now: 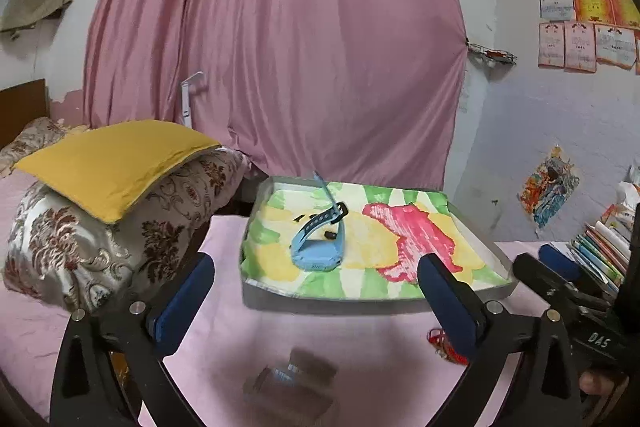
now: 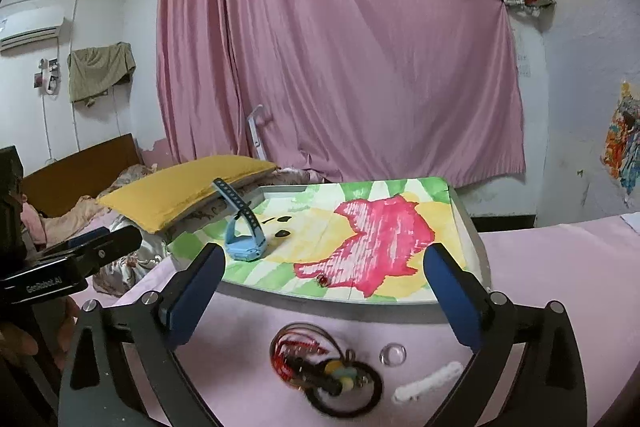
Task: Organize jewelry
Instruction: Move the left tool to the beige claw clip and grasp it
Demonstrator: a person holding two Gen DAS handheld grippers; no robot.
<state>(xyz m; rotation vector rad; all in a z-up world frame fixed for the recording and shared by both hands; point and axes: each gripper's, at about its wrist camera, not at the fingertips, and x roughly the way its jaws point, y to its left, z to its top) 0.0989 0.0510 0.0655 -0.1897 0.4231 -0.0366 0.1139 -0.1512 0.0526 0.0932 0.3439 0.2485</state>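
While both claws stand wide open with nothing between their blue pads, the shallow grey tray [image 1: 256,297] lined with a green, yellow and pink painted sheet lies just ahead of them on the pink bedsheet [image 1: 224,339]. The left claw [image 1: 316,297] hovers above the sheet at the tray's near rim; the right claw [image 2: 324,293] does the same from the other side, and each shows at the edge of the other's view. Inside the tray, on its left part, sits the light-blue plastic child's watch [image 1: 318,255], its face on the paper and one perforated strap sticking upward. A few small dark pieces [image 2: 282,234] lie on the paper just beside it, and a tiny red bead [image 2: 321,281] rests near the tray's front edge.

Outside the tray, on the bedsheet below the right claw, lies a tangle of red cord bracelet, dark hoops and coloured beads [image 2: 320,371], somewhat blurred. Near it are a small clear dome-shaped piece [image 2: 393,353] and a white fuzzy strip [image 2: 426,383]. Left of the tray a mustard-yellow cushion [image 1: 116,163] lies on a floral quilt [image 1: 80,251]. A pink curtain [image 1: 280,47] fills the wall behind.
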